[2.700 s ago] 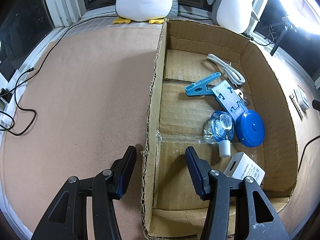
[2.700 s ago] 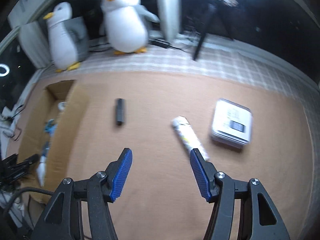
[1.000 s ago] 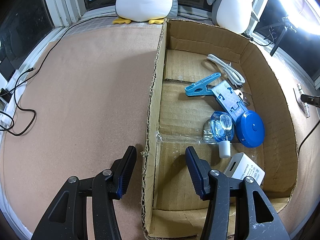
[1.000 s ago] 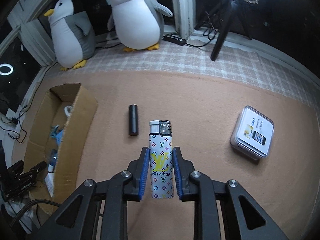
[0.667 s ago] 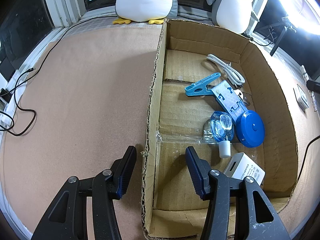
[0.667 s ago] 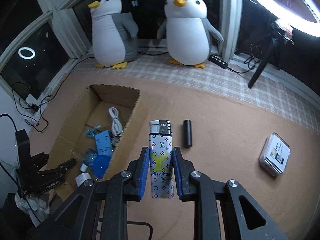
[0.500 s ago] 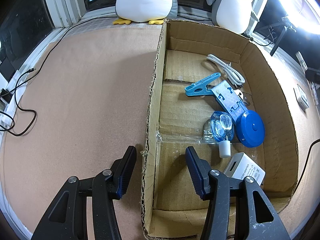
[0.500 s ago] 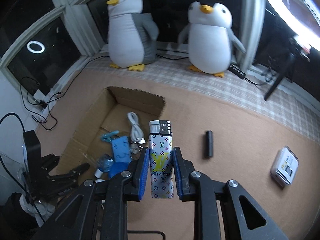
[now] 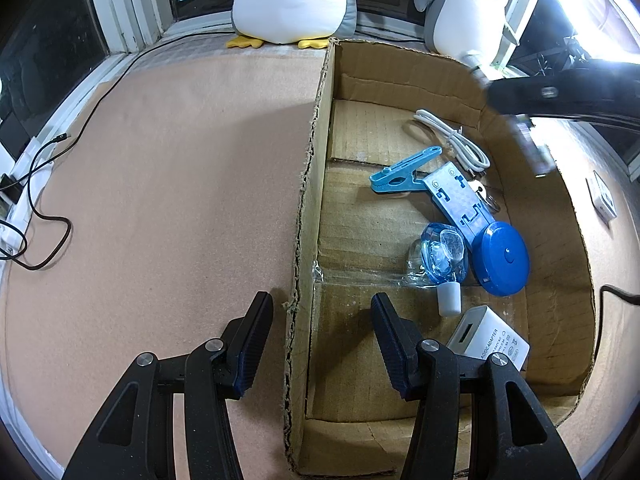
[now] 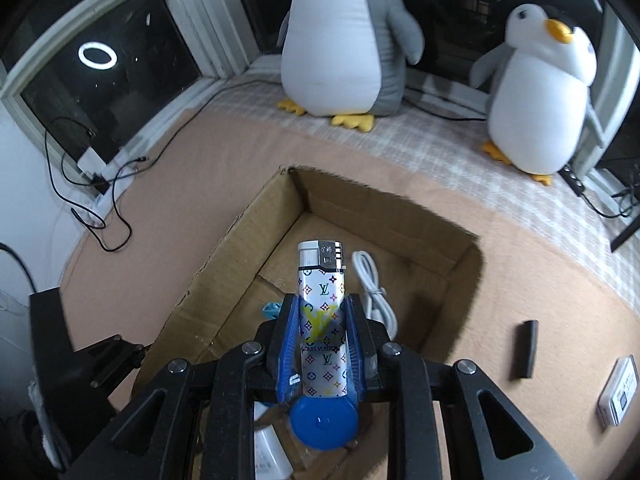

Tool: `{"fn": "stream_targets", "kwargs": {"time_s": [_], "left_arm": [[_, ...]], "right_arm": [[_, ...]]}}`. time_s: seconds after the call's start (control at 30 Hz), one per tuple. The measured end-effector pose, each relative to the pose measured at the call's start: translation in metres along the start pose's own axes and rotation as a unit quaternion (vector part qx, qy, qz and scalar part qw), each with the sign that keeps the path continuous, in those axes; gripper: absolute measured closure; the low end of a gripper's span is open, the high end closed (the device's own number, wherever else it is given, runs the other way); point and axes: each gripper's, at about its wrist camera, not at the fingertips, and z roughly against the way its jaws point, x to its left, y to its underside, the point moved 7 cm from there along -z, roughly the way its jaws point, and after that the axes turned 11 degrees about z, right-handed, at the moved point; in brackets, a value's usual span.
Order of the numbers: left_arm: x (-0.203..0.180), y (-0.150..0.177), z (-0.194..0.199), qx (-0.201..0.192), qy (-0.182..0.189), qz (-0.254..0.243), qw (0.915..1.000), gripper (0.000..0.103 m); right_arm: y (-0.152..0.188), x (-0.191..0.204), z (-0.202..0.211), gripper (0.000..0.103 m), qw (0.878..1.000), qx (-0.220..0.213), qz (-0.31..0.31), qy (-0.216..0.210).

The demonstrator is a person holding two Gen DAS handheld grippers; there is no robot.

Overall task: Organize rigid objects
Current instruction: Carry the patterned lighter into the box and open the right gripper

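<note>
Got the right gripper [image 10: 320, 300] with its fingers [image 10: 290, 340] pinched narrow on a patterned lighter [image 10: 320, 276], metal cap end poking out past the tips, hanging over the open cardboard box [image 10: 224, 264]. Blocks most of the near half of the box with its own black frame, so can only catch a bit of white cable [image 10: 372, 280], a scrap of blue clip [image 10: 270, 310], the blue round case [image 10: 322, 426] under the lighter and a corner of a white charger [image 10: 272, 452].

From the left camera, can barely read that gripper at all: just a dark smeared bar across the top right, with the lighter a blur below it by the box's far wall.

Left gripper [image 9: 320, 298] parked with fingers [image 9: 256, 340] apart, straddling the box's near side wall, one outside on the desk [image 9: 180, 180], one inside; no pressing on the cardboard. Covers part of the charger with the inside finger.

Also in the box: a flat blue stand [image 9: 456, 196] lying across what looks like keys [image 9: 486, 196], mostly buried, plus a small clear blue bottle [image 9: 442, 256] touching the round case.

Outside on the desk: a black stick [image 10: 525, 354] and a small flat case [image 10: 618, 396], cut off at the edge. Two plush penguins [image 10: 340, 40] by the window, one headless in frame.
</note>
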Motion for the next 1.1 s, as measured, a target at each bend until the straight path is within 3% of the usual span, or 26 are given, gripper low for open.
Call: {"fn": "stream_targets", "kwargs": {"time_s": [0.8, 0.93, 1.1], "left_arm": [[0.001, 0.000, -0.001, 0.000, 0.003, 0.003, 1.0000, 0.048], [0.001, 0.001, -0.001, 0.000, 0.003, 0.003, 1.0000, 0.048], [0.001, 0.001, -0.001, -0.001, 0.003, 0.003, 1.0000, 0.048]], "right_arm": [[-0.022, -0.002, -0.052, 0.081, 0.999, 0.040, 0.021, 0.021], [-0.025, -0.003, -0.050, 0.065, 0.999, 0.032, 0.020, 0.021], [-0.028, -0.004, -0.044, 0.058, 0.999, 0.021, 0.018, 0.024]]}}
